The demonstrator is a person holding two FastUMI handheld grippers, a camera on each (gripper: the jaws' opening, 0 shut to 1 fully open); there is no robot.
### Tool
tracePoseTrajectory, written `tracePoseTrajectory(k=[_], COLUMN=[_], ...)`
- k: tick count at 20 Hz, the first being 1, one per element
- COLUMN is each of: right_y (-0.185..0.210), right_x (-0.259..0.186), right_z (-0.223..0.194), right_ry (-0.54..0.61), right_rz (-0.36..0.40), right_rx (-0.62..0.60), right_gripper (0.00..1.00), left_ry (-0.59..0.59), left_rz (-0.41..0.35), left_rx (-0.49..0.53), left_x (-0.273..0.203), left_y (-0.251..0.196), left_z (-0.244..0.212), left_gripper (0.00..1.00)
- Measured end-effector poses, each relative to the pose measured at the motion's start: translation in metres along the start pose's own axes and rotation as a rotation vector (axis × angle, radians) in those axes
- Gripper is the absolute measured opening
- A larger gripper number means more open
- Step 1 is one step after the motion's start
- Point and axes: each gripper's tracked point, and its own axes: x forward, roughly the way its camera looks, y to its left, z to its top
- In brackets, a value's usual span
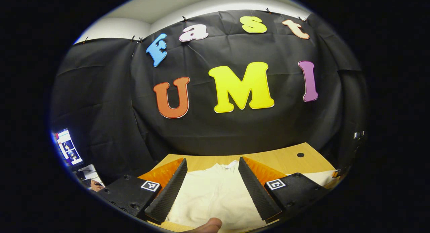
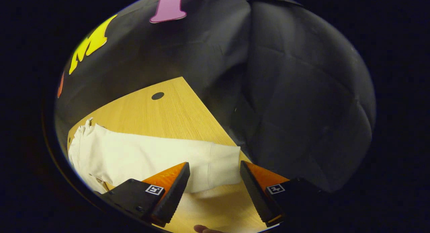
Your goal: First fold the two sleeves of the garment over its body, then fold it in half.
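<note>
Right gripper view shows the cream long-sleeved garment point(image 2: 134, 155) lying flat on the wooden worktop point(image 2: 168, 115), with one sleeve point(image 2: 201, 162) stretched straight out from the body toward the worktop's edge. The ribbed cuff point(image 2: 224, 165) rests just short of that edge. The right hand-held gripper point(image 2: 215, 189) hangs above the cuff with its fingers apart and nothing between them.

Left gripper view shows the body point(image 1: 211, 192) of the garment spread on the worktop, neckline point(image 1: 231, 165) toward the booth wall. The left hand-held gripper point(image 1: 213, 189) is held over the body, fingers apart, holding nothing. A fingertip point(image 1: 210, 224) of the person shows at the bottom edge.

The outstretched sleeve does not lie over the body, so the sleeve stage is judged incomplete on this side. The state of the other sleeve cannot be told.

Hazards from this position:
- Cuff near the worktop edge: a shallow pinch may push it over the edge instead of lifting it.
- Soft fabric: gripping one layer at the cuff tip may let the sleeve sag and twist, giving a crooked fold.
- Pulling the sleeve across may drag the body and crease it unless the body is held down.
</note>
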Motion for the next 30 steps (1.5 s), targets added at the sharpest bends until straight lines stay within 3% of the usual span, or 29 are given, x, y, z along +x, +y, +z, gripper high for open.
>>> tracePoseTrajectory(k=[5, 9, 14, 15, 17, 18, 20, 21, 23, 24, 25, 30], right_y=[-0.013, -0.011, -0.005, 0.0, 0.008, 0.008, 0.007, 0.009, 0.011, 0.013, 0.016, 0.059], right_x=[0.025, 0.032, 0.033, 0.032, 0.034, 0.033, 0.031, 0.03, 0.026, 0.022, 0.014, -0.043], right_z=[-0.025, -0.027, -0.025, -0.025, -0.027, -0.025, -0.024, -0.026, -0.027, -0.022, -0.017, 0.019], right_ry=[0.183, 0.262, 0.362, 0.362, 0.366, 0.364, 0.364, 0.369, 0.362, 0.348, 0.334, 0.25], right_rz=[-0.046, -0.053, -0.055, -0.039, -0.025, -0.041, -0.069, -0.09, -0.102, -0.105, -0.102, -0.056], right_rx=[0.067, -0.022, -0.035, -0.05, -0.072, -0.069, -0.069, -0.075, -0.088, -0.085, -0.084, -0.118], right_gripper=[0.95, 0.96, 0.82, 0.65, 0.47, 0.31, 0.34, 0.21, 0.18, 0.23, 0.18, 0.2], left_ry=[0.024, 0.047, 0.052, 0.047, 0.044, 0.045, 0.053, 0.05, 0.044, 0.039, 0.025, -0.039], left_rz=[0.036, 0.041, 0.053, 0.059, 0.065, 0.07, 0.069, 0.071, 0.076, 0.077, 0.072, 0.007], left_rx=[-0.018, -0.015, -0.021, -0.015, -0.008, -0.009, -0.028, -0.029, -0.022, -0.025, -0.035, -0.156], left_x=[-0.001, 0.004, 0.004, 0.003, 0.002, 0.002, 0.002, 0.002, 0.0, 0.0, -0.001, -0.006], left_y=[-0.003, 0.005, 0.029, 0.034, 0.046, 0.054, 0.066, 0.07, 0.081, 0.087, 0.091, 0.107], left_z=[-0.008, -0.016, -0.017, -0.015, -0.017, -0.019, -0.022, -0.022, -0.023, -0.022, -0.021, -0.02], left_gripper=[0.99, 0.99, 0.99, 0.99, 0.99, 0.99, 0.99, 0.99, 0.99, 0.99, 0.99, 0.99])
